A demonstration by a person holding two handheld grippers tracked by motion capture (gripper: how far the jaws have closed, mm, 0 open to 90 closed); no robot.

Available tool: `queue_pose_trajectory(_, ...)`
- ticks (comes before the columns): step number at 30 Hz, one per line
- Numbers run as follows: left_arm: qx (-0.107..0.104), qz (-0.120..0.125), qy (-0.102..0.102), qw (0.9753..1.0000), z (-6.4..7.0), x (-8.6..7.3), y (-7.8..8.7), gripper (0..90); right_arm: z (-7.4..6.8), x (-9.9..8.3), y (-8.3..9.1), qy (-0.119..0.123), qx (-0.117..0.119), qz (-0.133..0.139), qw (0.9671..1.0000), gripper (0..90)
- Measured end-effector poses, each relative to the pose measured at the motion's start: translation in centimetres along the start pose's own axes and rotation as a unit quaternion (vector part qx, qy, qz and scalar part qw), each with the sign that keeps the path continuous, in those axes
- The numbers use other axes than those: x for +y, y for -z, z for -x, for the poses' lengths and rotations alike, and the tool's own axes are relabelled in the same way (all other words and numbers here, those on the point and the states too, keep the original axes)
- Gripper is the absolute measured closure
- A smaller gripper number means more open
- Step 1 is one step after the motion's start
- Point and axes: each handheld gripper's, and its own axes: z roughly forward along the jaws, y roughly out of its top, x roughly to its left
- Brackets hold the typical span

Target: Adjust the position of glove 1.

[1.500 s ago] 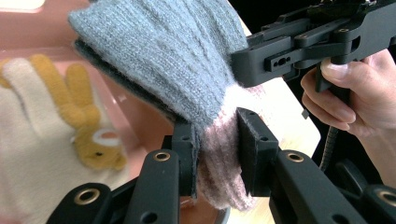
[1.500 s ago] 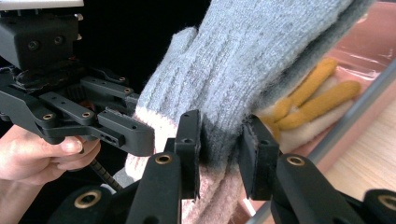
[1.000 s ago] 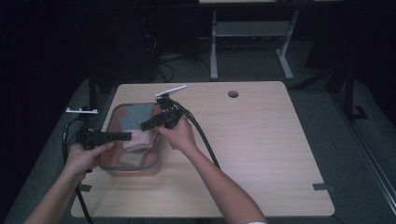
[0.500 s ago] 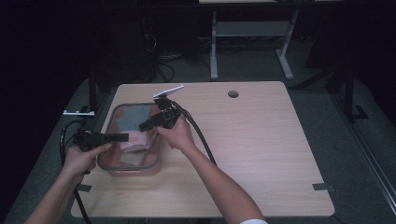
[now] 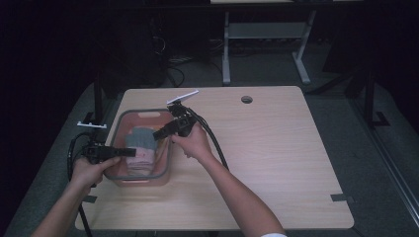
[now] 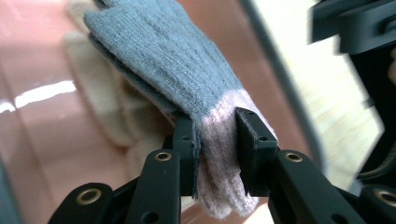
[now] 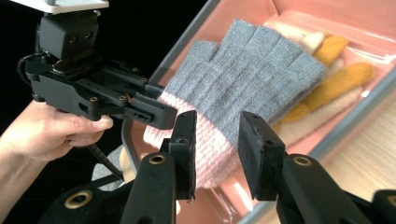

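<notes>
A grey knit glove (image 5: 140, 138) with a pink cuff lies over cream and yellow gloves (image 7: 337, 78) in a pink bin (image 5: 143, 111) at the table's left. My left gripper (image 6: 215, 126) is shut on the pink cuff of the grey glove (image 6: 173, 60), coming in from the bin's left side (image 5: 131, 152). My right gripper (image 7: 217, 127) stands open just above the same cuff, and the glove (image 7: 254, 70) runs away from it into the bin. From above, the right gripper (image 5: 158, 133) reaches over the bin's right rim.
The bin (image 7: 243, 13) has a grey rim and sits near the table's left edge. A round cable hole (image 5: 246, 99) lies at the back of the wooden tabletop (image 5: 286, 158). Cables trail from both grippers.
The right gripper has edged down and left towards the glove's cuff. The left gripper has kept its hold and barely moved.
</notes>
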Motion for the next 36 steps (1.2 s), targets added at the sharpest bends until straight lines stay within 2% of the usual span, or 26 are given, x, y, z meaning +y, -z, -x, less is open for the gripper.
queue_pose_trajectory(1, 0.000, 0.000, 0.000, 1.0000, 0.0, 0.0, 0.0, 69.7, 0.0, 0.0, 0.0, 0.000, 0.000, 0.000, 1.0000, 66.7)
queue_pose_trajectory(2, 0.029, -0.007, -0.016, 0.9994, 0.3, 0.1, -0.2, 68.0, 0.1, -0.1, 0.3, 0.001, -0.003, 0.001, 1.0000, 66.2)
queue_pose_trajectory(3, 0.029, -0.007, -0.016, 0.9994, 0.3, 0.1, -0.2, 65.6, 0.1, -0.1, 0.3, 0.001, -0.003, 0.001, 1.0000, 66.2)
queue_pose_trajectory(4, 0.043, -0.013, -0.028, 0.9986, 0.4, 0.1, -0.2, 63.2, 0.1, -0.1, 0.5, 0.000, -0.005, 0.003, 1.0000, 65.7)
queue_pose_trajectory(5, 0.044, -0.013, -0.028, 0.9985, 0.5, 0.1, -0.2, 61.6, 0.1, -0.1, 0.6, -0.001, -0.005, 0.003, 1.0000, 65.5)
queue_pose_trajectory(6, 0.060, -0.016, -0.035, 0.9975, 0.8, 0.3, -0.2, 60.0, 0.2, -0.2, 0.7, 0.000, -0.006, 0.005, 1.0000, 65.3)
queue_pose_trajectory(13, 0.077, -0.017, -0.035, 0.9963, 0.7, 0.3, 0.0, 54.0, 0.1, -0.4, 1.4, 0.003, -0.012, 0.008, 0.9999, 63.8)
queue_pose_trajectory(14, 0.092, -0.024, -0.040, 0.9947, 0.5, 0.4, 0.2, 53.8, 0.1, -0.4, 1.6, 0.002, -0.013, 0.011, 0.9999, 63.2)
queue_pose_trajectory(17, 0.094, -0.022, -0.039, 0.9945, 0.5, 0.4, 0.4, 52.0, 0.2, -0.5, 1.7, 0.003, -0.015, 0.010, 0.9998, 62.7)
queue_pose_trajectory(18, 0.103, -0.014, -0.041, 0.9937, 0.6, 0.6, 0.7, 51.6, 0.2, -0.5, 1.8, 0.003, -0.016, 0.010, 0.9998, 62.6)
queue_pose_trajectory(29, 0.101, 0.006, -0.037, 0.9941, 0.7, 1.1, 2.0, 51.3, 0.4, -0.7, 2.4, 0.003, -0.021, 0.015, 0.9997, 60.5)
queue_pose_trajectory(34, 0.085, 0.031, -0.032, 0.9954, 1.2, 1.3, 2.6, 47.8, 0.8, -1.3, 3.3, 0.003, -0.030, 0.019, 0.9994, 57.5)
queue_pose_trajectory(36, 0.081, 0.034, -0.035, 0.9955, 1.5, 1.4, 2.8, 47.5, 1.1, -1.6, 3.8, -0.001, -0.033, 0.023, 0.9992, 57.1)
